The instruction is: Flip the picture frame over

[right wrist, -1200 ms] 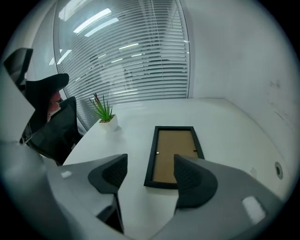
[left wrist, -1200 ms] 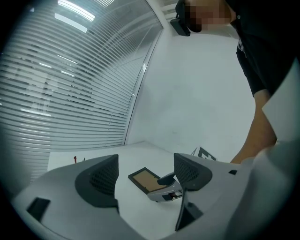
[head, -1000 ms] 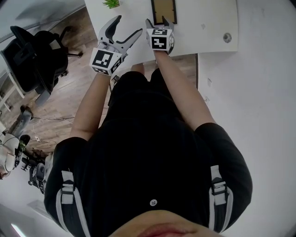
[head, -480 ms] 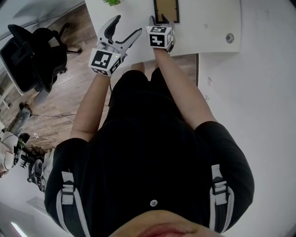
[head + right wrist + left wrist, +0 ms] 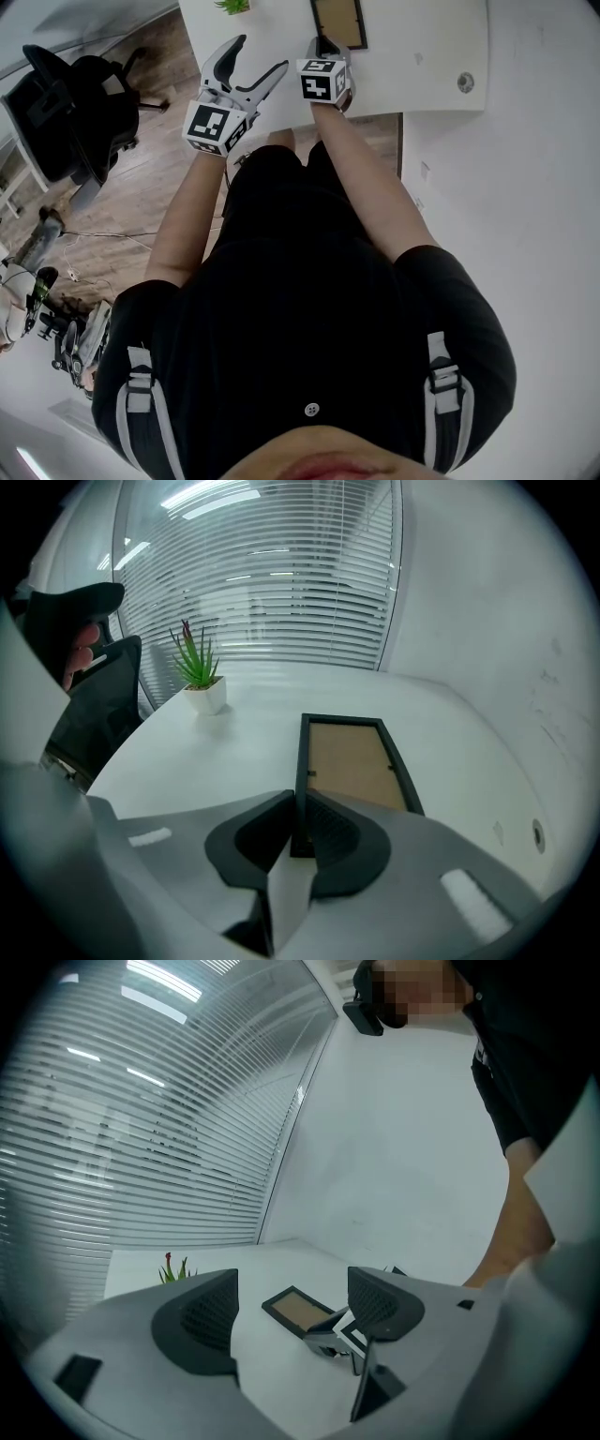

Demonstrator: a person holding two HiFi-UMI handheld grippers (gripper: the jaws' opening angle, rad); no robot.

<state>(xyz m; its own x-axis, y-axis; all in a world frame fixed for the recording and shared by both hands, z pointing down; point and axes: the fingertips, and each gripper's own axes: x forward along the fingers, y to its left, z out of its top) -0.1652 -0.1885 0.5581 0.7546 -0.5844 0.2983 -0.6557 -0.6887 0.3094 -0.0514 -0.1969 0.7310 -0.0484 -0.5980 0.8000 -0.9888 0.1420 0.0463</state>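
Sitting at the far left on the wooden floor (image 5: 141, 206) is a black office chair (image 5: 75, 103). Right of it begins the white desk (image 5: 422, 56), and near its left edge stands a small green spiky plant in a white pot (image 5: 199, 682). The left gripper (image 5: 258, 54) hovers at the desk's near edge with its 2 jaws spread wide and gripping nothing; its own view looks between them at the things farther along the desk. Just to its right, the right gripper (image 5: 300, 803) tilts down onto the desk. Its jaws have just been closing and now stand narrow, pinching the near end of the left rail of the black-rimmed rectangular picture frame (image 5: 352, 761). The picture frame lies flat on the desk, pointing away from the person, with its brown backing board facing up. Well to the right of it, a small round grey fitting (image 5: 465, 82) sits in the desk's surface.
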